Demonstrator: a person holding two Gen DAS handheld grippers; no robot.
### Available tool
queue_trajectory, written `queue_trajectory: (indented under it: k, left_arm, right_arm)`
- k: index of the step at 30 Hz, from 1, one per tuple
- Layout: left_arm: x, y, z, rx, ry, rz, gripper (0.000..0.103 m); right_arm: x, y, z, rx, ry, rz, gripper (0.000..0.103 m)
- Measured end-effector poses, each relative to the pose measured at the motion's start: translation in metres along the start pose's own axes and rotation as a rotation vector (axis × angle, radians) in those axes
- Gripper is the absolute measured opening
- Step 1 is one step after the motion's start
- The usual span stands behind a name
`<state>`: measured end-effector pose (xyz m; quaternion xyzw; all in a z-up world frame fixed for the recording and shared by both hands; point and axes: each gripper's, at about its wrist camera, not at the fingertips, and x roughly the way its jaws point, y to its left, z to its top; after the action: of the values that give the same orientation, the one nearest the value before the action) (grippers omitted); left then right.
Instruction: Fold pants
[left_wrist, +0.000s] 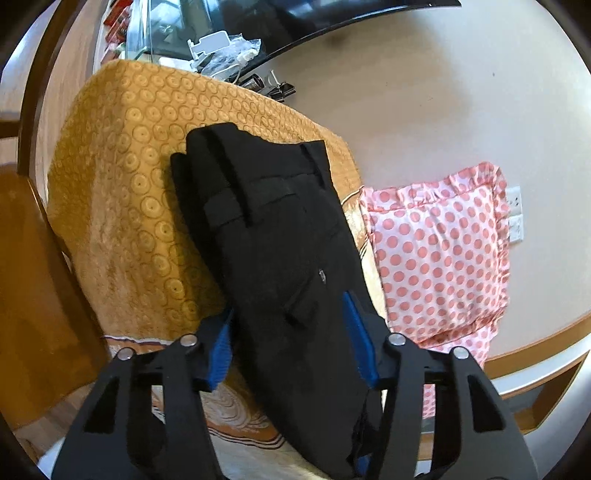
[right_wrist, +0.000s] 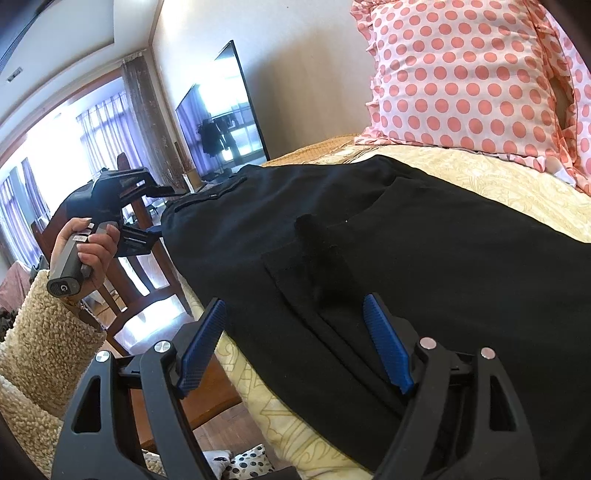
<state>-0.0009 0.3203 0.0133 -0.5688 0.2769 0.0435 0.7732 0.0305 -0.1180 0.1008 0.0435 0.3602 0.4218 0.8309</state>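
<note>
Handle base in hand (right_wrist: 83, 254), left of frame, reads "G". Left tool (left_wrist: 291, 343) partly closed, blue pads against black pants (left_wrist: 273, 236) mid-frame on bed (left_wrist: 122, 192). Right tool (right_wrist: 295, 347) wide, gripping nothing.

The pants (left_wrist: 280, 236) were of matt black cloth. The bedspread (left_wrist: 129, 177) was a soft golden fabric with a pressed circle pattern. The pillow (right_wrist: 461, 81) had smooth dotted cloth with ruffled edges. The gripper pads (right_wrist: 388, 347) looked like ribbed blue rubber on matt black plastic, with shiny metal pins. The sleeve (right_wrist: 48, 332) was rough fleece.
</note>
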Motion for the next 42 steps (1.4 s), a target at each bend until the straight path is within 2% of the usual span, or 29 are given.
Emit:
queue_trajectory:
  k: [2,4,6,7,8,11,13,16,18,20,23,25,26,27,28,29,30,32,33,34,35,36,38,40,42]
  left_arm:
    - [0.001,-0.002,0.001,0.001,0.0,-0.007,0.068]
    - [0.004,-0.008,0.001,0.001,-0.009,0.007,0.072]
    - [0.007,-0.007,0.003,-0.016,-0.011,0.009,0.068]
    - [0.011,-0.005,0.004,-0.028,-0.009,0.014,0.054]
    - [0.014,0.0,0.005,-0.045,-0.006,0.03,0.028]
    - [0.016,0.006,0.003,-0.04,-0.014,0.026,0.021]
    - [0.015,-0.002,0.001,0.016,-0.029,0.069,0.02]
    - [0.012,-0.037,-0.007,0.181,-0.081,0.177,0.019]
    - [0.01,-0.073,-0.018,0.318,-0.126,0.231,0.019]
    - [0.01,-0.119,-0.037,0.475,-0.158,0.249,0.019]
    - [0.019,-0.182,-0.077,0.691,-0.164,0.237,0.018]
    - [0.032,-0.226,-0.121,0.864,-0.135,0.193,0.017]
    - [0.043,-0.251,-0.156,0.984,-0.098,0.147,0.016]
    - [0.049,-0.263,-0.182,1.059,-0.062,0.103,0.015]
    - [0.058,-0.277,-0.218,1.153,0.005,0.031,0.01]
    - [0.065,-0.282,-0.25,1.228,0.078,-0.026,0.0]
    - [0.072,-0.284,-0.28,1.288,0.167,-0.087,0.0]
    - [0.09,-0.275,-0.337,1.399,0.307,-0.112,0.0]
    - [0.105,-0.259,-0.372,1.483,0.386,-0.096,0.0]
    - [0.113,-0.25,-0.385,1.512,0.416,-0.071,0.0]
    - [0.122,-0.237,-0.395,1.521,0.454,-0.04,0.0]
    - [0.131,-0.223,-0.397,1.485,0.523,-0.019,0.0]
    - [0.133,-0.21,-0.384,1.397,0.58,-0.039,0.0]
    - [0.12,-0.202,-0.358,1.31,0.559,-0.075,0.0]
    - [0.103,-0.194,-0.33,1.236,0.498,-0.081,0.004]
  right_arm:
    - [0.0,0.001,0.0,-0.003,-0.001,-0.001,0.08]
    - [0.0,0.001,0.0,-0.006,-0.002,-0.002,0.08]
    - [0.0,0.002,-0.001,-0.011,-0.005,-0.006,0.081]
    - [0.0,0.002,-0.001,-0.013,-0.006,-0.008,0.081]
    - [0.0,0.003,-0.001,-0.015,-0.006,-0.011,0.081]
    - [-0.012,-0.001,-0.001,0.017,-0.029,0.023,0.08]
    - [-0.023,-0.006,-0.001,0.047,-0.059,0.05,0.08]
    - [-0.05,-0.016,-0.001,0.07,-0.119,0.047,0.08]
    - [-0.072,-0.026,-0.003,0.087,-0.163,0.025,0.081]
    - [-0.096,-0.04,-0.007,0.116,-0.21,-0.017,0.085]
    - [-0.127,-0.064,-0.015,0.172,-0.264,-0.098,0.086]
    - [-0.152,-0.085,-0.024,0.235,-0.305,-0.176,0.086]
    - [-0.165,-0.097,-0.03,0.277,-0.325,-0.219,0.086]
    - [-0.177,-0.107,-0.035,0.316,-0.341,-0.253,0.086]
    - [-0.188,-0.117,-0.042,0.357,-0.356,-0.28,0.086]
    - [-0.196,-0.123,-0.047,0.385,-0.366,-0.301,0.086]
    - [-0.207,-0.131,-0.055,0.423,-0.379,-0.332,0.086]
    - [-0.222,-0.144,-0.067,0.478,-0.391,-0.378,0.086]
    - [-0.226,-0.147,-0.07,0.489,-0.39,-0.389,0.086]
    - [-0.229,-0.15,-0.075,0.498,-0.387,-0.399,0.086]
    - [-0.232,-0.152,-0.077,0.507,-0.379,-0.405,0.086]
    - [-0.233,-0.152,-0.078,0.504,-0.377,-0.39,0.086]
    - [-0.229,-0.15,-0.071,0.484,-0.377,-0.313,0.086]
    - [-0.218,-0.15,-0.056,0.491,-0.378,-0.189,0.086]
    - [-0.201,-0.157,-0.037,0.544,-0.357,-0.035,0.086]
